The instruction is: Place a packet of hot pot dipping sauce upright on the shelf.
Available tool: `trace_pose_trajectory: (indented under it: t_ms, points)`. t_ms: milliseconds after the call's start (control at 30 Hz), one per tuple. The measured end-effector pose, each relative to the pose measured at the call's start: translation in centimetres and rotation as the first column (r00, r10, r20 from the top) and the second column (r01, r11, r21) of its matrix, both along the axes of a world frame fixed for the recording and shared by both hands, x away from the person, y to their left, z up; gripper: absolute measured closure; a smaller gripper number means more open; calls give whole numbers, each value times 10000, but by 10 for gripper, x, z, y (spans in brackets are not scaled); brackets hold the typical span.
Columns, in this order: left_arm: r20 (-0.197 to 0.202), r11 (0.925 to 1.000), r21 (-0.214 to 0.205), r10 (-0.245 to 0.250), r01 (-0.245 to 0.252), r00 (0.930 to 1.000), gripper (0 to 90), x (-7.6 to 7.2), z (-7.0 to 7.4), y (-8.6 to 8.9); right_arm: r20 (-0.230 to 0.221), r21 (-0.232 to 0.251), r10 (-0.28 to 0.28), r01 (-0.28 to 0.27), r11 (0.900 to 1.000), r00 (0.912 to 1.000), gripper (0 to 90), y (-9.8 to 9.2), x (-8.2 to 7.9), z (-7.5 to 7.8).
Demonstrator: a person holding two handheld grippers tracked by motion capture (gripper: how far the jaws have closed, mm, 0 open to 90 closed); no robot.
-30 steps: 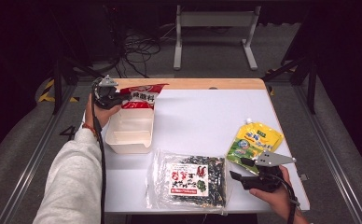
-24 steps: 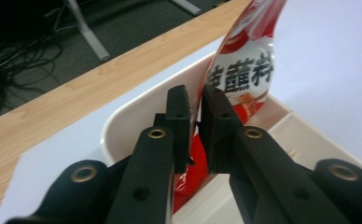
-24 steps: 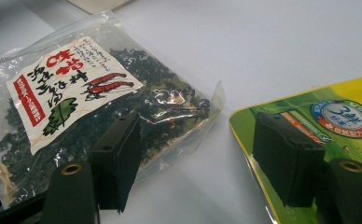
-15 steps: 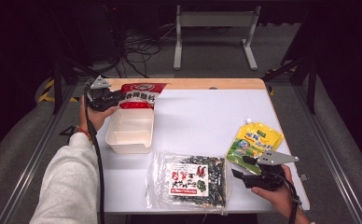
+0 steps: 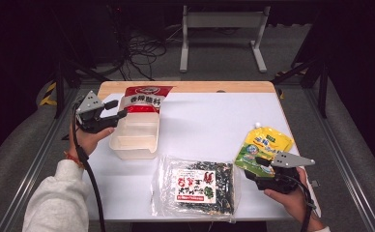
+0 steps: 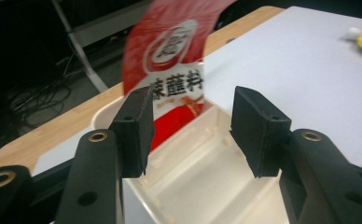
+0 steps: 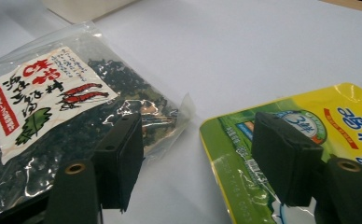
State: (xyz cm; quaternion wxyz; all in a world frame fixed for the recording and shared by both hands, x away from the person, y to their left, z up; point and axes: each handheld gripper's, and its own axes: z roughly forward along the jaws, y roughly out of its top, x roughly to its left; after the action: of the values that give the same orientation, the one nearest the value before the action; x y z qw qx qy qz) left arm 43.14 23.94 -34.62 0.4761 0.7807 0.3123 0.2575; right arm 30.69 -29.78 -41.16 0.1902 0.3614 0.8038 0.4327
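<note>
Red pouch (image 5: 144, 98) is light, limp, slick; we released it, left tool (image 5: 119, 109) open; regrip its top seam.

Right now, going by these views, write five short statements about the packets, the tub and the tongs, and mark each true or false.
1. The red packet leans in the far end of the tub. True.
2. The left tongs are clamped on the red packet. False: their jaws have just been opening and stand apart, nothing pressed between them.
3. The seaweed bag lies flat at the table's near edge. True.
4. The yellow pouch is inside the tub. False: it lies on the table at the right.
5. The right tongs grip the seaweed bag. False: they are open, by the pouch's near end.
</note>
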Motion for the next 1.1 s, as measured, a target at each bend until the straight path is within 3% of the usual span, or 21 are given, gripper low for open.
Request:
trace_pose_trajectory:
  t_ms: [167,233,333,433,533,600,667,767,867,967,1000,1100]
  points:
    - [198,9995,100,-308,306,9993,438,-22,0,-5,37,16,-124,124,9999,9999,346,-3,2,2]
    - [348,9978,332,-589,578,9977,426,-40,-1,-10,-6,122,-176,176,9998,9998,347,-5,4,2]
    - [478,9958,364,-860,843,9952,388,-62,-6,-14,-38,90,-244,245,9997,9997,348,-7,4,2]
    - [401,9948,460,-933,914,9948,355,-80,-14,-18,-75,49,-240,240,9997,9997,368,-8,3,2]
    - [294,9943,572,-920,902,9953,302,-91,-21,-20,-127,-13,55,-55,10000,9999,478,-8,1,2]
    - [-193,9911,503,-1226,1234,9923,280,-110,-35,-24,-166,-42,277,-277,9996,9995,559,-6,-1,2]
    - [-503,9895,475,-1344,1368,9896,265,-119,-44,-26,-220,2,530,-530,9986,9984,602,-3,-4,2]
    - [-1022,9862,325,-1584,1625,9821,230,-136,-62,-28,-189,107,822,-820,9966,9964,689,1,-7,3]
    - [-1368,9801,387,-1876,1945,9727,194,-146,-75,-27,-155,113,1468,-1467,9891,9890,779,9,-14,5]
    - [-1841,9775,242,-2015,2093,9620,180,-154,-86,-28,-125,-70,1961,-1962,9805,9805,819,19,-21,7]
    - [-1841,9775,242,-2015,2093,9620,180,-154,-86,-28,-125,-70,1961,-1962,9805,9805,819,19,-21,7]
    - [-2402,9644,328,-2472,2624,9387,167,-161,-95,-38,-130,-158,2262,-2264,9739,9740,822,29,-26,6]
